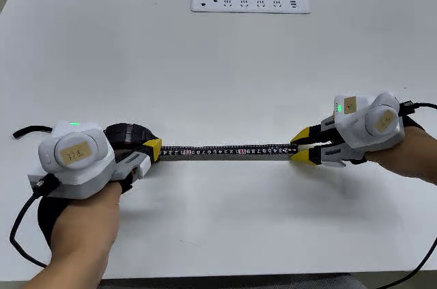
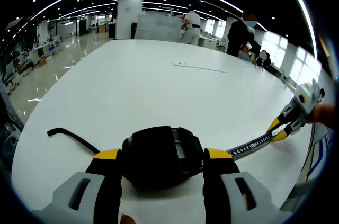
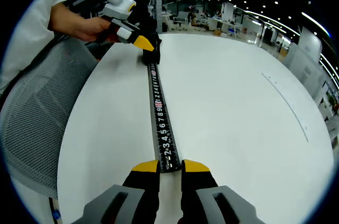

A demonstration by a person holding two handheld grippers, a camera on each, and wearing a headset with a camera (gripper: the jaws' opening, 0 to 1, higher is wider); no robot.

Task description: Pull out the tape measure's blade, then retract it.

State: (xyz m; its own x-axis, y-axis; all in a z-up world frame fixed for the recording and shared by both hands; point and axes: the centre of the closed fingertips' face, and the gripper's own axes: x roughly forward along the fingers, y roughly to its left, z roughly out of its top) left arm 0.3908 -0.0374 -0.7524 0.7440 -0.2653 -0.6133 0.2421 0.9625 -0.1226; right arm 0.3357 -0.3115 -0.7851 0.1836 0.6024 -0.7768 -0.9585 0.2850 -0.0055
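Black plastic marks the tape measure case (image 2: 161, 155), clamped between the jaws of my left gripper (image 1: 153, 150) at the left side of the white table (image 1: 218, 70), with its wrist strap (image 1: 31, 130) trailing off behind it. From the case the blade (image 1: 225, 150) runs flat along the tabletop to my right gripper (image 1: 300, 146), whose yellow-tipped jaws are pinched together on the blade's free end; in the right gripper view the low numbers sit just ahead of them. A power strip (image 1: 250, 5) lies well apart at the far edge and plays no part. I judge the pull-out step to be done or nearly so, since a good stretch of blade is out and the two grippers are wide apart. Next comes the retraction. I would keep the case held firm and walk the right gripper back toward it in line with the blade, feeding the tip in under control so the spring cannot whip it home or kink it.
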